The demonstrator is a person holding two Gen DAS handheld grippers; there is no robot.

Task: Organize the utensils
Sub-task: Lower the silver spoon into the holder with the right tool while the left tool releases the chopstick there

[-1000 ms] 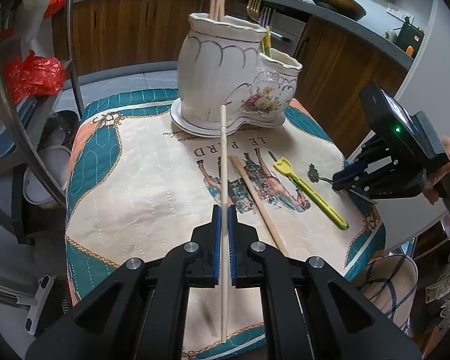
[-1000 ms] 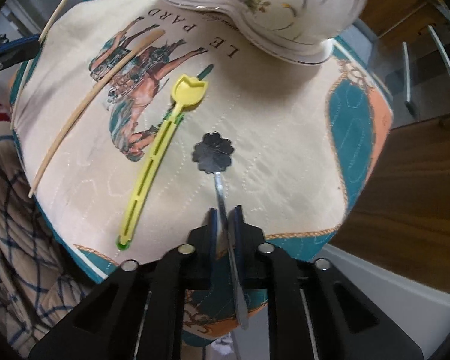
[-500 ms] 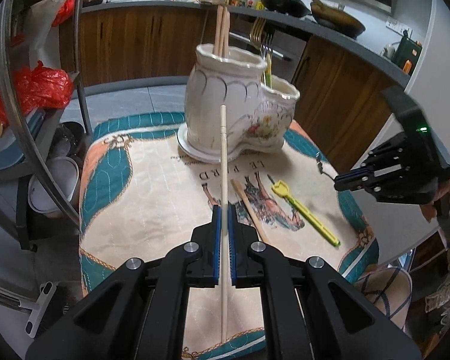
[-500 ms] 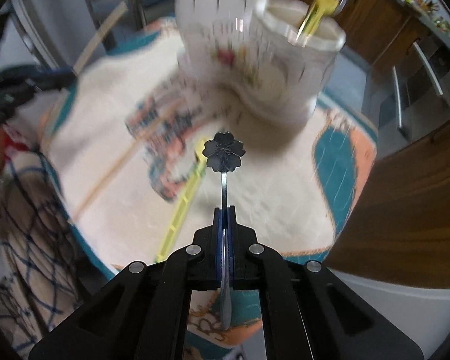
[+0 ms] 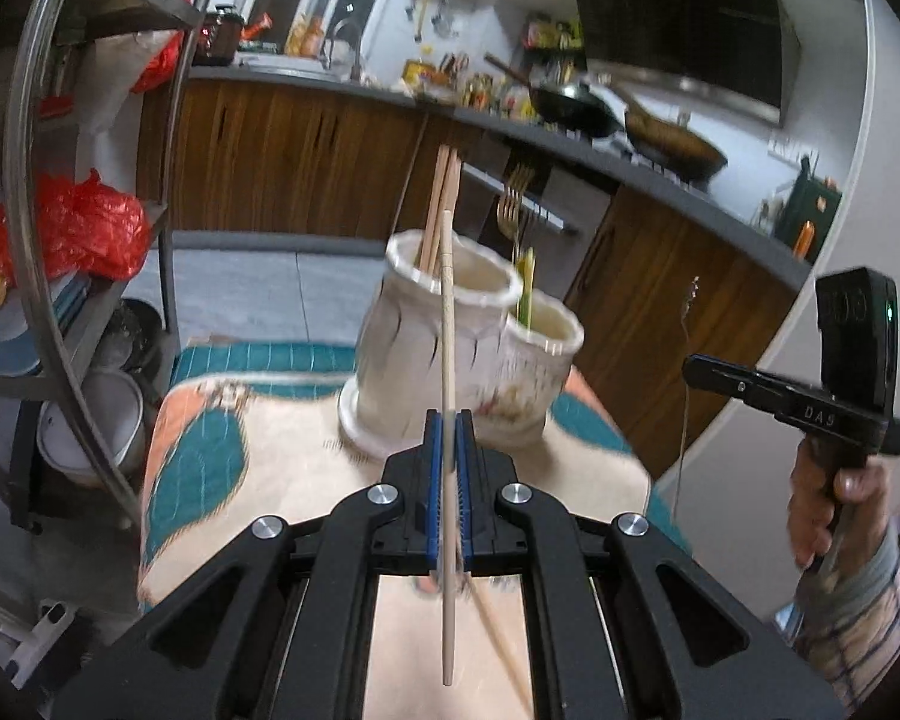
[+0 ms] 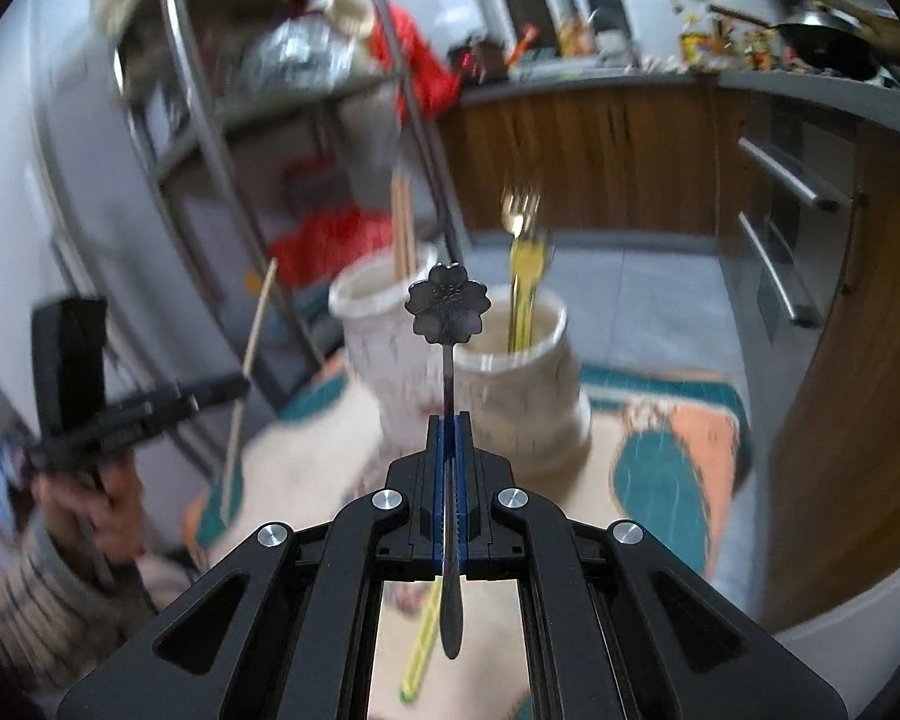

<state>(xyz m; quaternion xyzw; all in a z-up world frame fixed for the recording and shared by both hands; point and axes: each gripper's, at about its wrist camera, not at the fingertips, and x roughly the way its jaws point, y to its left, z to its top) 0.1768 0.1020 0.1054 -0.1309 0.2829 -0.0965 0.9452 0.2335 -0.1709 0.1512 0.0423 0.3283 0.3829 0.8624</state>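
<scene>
My left gripper (image 5: 448,420) is shut on a pale wooden chopstick (image 5: 447,324), held upright above the table, its tip level with the rim of the taller holder compartment (image 5: 450,276). That white ceramic holder has chopsticks (image 5: 441,204) in the tall part and a gold fork (image 5: 512,204) in the lower part (image 5: 543,330). My right gripper (image 6: 448,420) is shut on a dark flower-headed utensil (image 6: 448,303), raised in front of the holder (image 6: 510,384). Another chopstick (image 5: 501,648) and a yellow utensil (image 6: 421,654) lie on the cloth.
The patterned cloth (image 5: 210,450) covers a small round table. A metal shelf rack (image 5: 90,276) with red bags stands at left. A wooden kitchen counter (image 5: 306,144) with pans runs behind. The right gripper (image 5: 714,372) shows at right in the left wrist view.
Both grippers have lifted and tilted up with their utensils. The chopstick tip now reaches the tall holder's rim; the flower utensil has risen from the cloth to holder height.
</scene>
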